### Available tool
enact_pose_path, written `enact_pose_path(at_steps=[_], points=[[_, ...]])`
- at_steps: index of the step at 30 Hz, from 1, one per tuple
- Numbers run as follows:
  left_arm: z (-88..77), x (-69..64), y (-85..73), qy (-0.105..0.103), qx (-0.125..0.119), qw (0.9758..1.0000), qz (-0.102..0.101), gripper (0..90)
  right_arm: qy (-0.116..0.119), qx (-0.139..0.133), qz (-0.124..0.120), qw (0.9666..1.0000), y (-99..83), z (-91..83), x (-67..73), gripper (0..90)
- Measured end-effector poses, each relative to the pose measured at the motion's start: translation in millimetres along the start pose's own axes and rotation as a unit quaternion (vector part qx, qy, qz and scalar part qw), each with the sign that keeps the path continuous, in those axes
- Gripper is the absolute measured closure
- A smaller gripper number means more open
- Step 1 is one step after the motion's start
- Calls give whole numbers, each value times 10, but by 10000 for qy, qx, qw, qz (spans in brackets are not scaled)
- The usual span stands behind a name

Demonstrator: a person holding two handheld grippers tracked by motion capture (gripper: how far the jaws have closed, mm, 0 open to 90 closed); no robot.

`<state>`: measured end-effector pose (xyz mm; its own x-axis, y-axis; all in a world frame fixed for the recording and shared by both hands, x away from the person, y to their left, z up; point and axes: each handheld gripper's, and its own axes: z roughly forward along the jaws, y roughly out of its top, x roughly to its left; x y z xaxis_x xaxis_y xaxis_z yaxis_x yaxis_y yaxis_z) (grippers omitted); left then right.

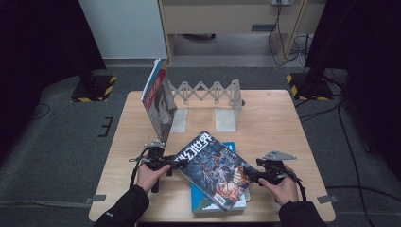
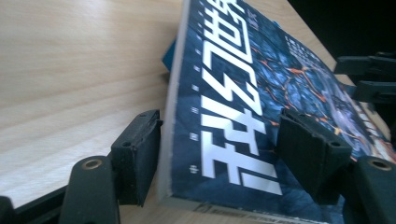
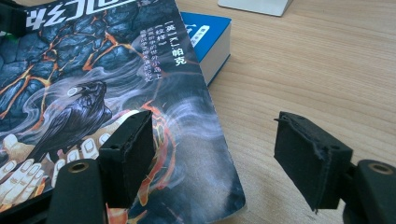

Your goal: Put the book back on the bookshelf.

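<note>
A dark magazine (image 1: 213,165) with a raven and orange cracks on its cover (image 3: 70,84) lies slanted on a blue book (image 1: 208,203) near the table's front edge. My left gripper (image 1: 174,164) is at the magazine's left edge. In the left gripper view (image 2: 224,149) one pad sits just beside the spine, the other hangs over the cover (image 2: 233,121), and neither visibly presses. My right gripper (image 1: 250,178) is at the magazine's right corner. In the right gripper view (image 3: 217,154) its jaws stand apart, one over the cover, one over bare wood.
A second magazine (image 1: 158,101) leans upright against the left end of a white expanding bookend rack (image 1: 208,92) at the back of the wooden table (image 1: 274,123). The blue book's corner (image 3: 208,35) sticks out from under the dark magazine.
</note>
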<state>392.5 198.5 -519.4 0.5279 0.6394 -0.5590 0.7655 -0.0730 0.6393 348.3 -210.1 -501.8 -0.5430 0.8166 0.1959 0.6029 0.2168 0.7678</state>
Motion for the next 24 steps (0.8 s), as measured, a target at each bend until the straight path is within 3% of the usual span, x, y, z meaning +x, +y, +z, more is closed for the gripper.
enact_pose_path(at_steps=[4, 7, 13, 17, 20, 22, 24], points=[[1, -7, 3, -53, 36, 10000, -50, 327, 10, -3, 21, 10000, -2, 2, -2, 287], [-51, -26, 25, -70, -1, 10000, -71, 391, -1, -5, 1, 10000, -6, 4, -5, 287], [-167, -134, 85, -410, -371, 9983, -155, 427, -46, 27, -34, 10000, -13, 13, -6, 290], [-156, -158, 91, -416, -290, 9985, -192, 432, -60, 39, -36, 10000, -16, 13, -7, 290], [-101, -169, 80, -594, -126, 9978, -279, 473, -54, 29, -25, 10000, -16, 17, -11, 291], [-94, -175, 76, -447, -64, 9989, -121, 500, -59, 29, -40, 10000, -18, 15, -12, 291], [-108, -159, 79, -475, -37, 9987, -197, 546, -67, 24, -35, 10000, -18, 15, -9, 291]])
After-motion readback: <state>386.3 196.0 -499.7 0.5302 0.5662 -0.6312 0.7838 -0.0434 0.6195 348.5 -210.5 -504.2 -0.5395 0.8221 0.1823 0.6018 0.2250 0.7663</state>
